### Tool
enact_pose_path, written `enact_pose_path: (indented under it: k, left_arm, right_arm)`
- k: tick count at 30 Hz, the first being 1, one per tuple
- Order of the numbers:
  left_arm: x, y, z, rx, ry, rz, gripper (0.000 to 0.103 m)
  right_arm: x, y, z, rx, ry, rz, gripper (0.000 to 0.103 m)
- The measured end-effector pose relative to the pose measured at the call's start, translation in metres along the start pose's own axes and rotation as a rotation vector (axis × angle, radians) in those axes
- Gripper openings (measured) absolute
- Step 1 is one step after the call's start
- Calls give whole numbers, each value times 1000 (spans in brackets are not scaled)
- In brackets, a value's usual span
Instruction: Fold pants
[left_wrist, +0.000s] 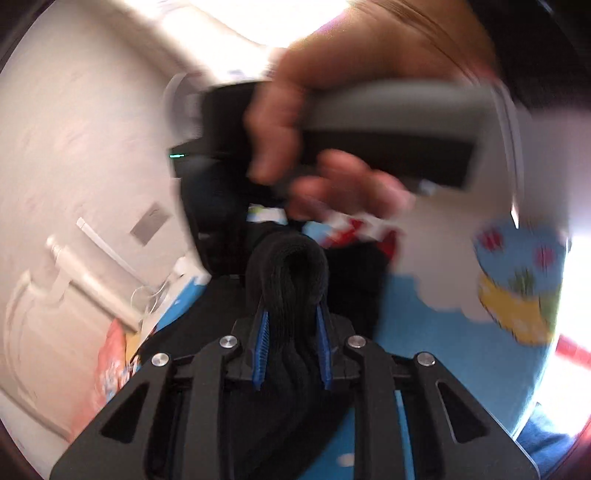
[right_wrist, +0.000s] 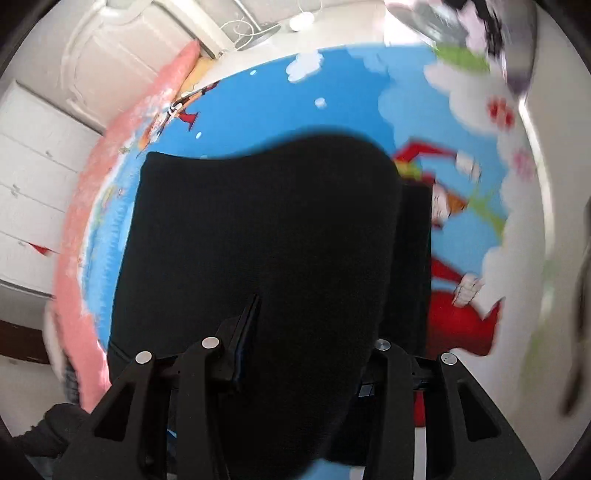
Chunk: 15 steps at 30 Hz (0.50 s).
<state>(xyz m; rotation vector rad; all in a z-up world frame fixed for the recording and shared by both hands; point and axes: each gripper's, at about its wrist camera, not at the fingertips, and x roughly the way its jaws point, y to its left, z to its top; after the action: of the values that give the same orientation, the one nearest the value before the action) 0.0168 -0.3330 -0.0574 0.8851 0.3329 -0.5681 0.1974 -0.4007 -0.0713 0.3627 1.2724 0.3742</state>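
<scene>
While both grippers were carrying cloth across the bed, the step in hand looked like a fold of the black pants (right_wrist: 266, 236) over themselves, and doing it well depended on keeping the 2 grips even. In the left wrist view the left gripper (left_wrist: 291, 347) was clenched on a thick bunched roll of the black fabric, which bulged up between the blue pads (left_wrist: 261, 345) and hung forward past the fingertips. In the right wrist view the right gripper (right_wrist: 306, 332) had a broad sheet of the same fabric draped between and over its jaws; only its left finger showed, the other was buried under cloth, so it appeared to be grasping the pants, though the pad contact itself was hidden. The person's hand (left_wrist: 332, 122) on the right gripper's handle showed blurred at the top of the left view, close by.

The pants lay spread on the blue cartoon-print bedsheet (right_wrist: 258, 99), their far edge running roughly parallel to the pink pillow (right_wrist: 110, 177) along the bed's left edge, with a second layer showing at the garment's right side.

My judgement: the lifted end should have been brought over flat, both hands level, and set down so its edge met the far edge of the lower layer. The left hand's bunched hold risked a lumpy corner; it wanted tension outward toward the bed's edge before release. Blur suggested haste, which could drag the bottom layer askew.
</scene>
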Motion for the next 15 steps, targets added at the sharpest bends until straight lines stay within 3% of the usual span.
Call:
enact_pose_path:
  k: [1,4,8,11,14,15]
  left_arm:
    - [1,-7,-2,34,-4,25,22]
    - [5,-4,5,43,-1,51,22]
    - [-5,15,28,14,-37,107,22]
    - [-3,14,39,34,-62,111,22]
    - [13,-9,36,72,-35,63,22]
    - [21,-17,32,77,-19,45,23]
  right_arm:
    - [1,1,0,-4,-13,3,39]
    - [-1,26,7,-98,-18,-93,32]
    - [-32,36,19,-109,-88,-79,26]
    - [-54,30,18,-91,-150,-105,26]
    - [-31,7,7,-97,-106,-226,27]
    - [-21,0,5,-94,-99,-231,28]
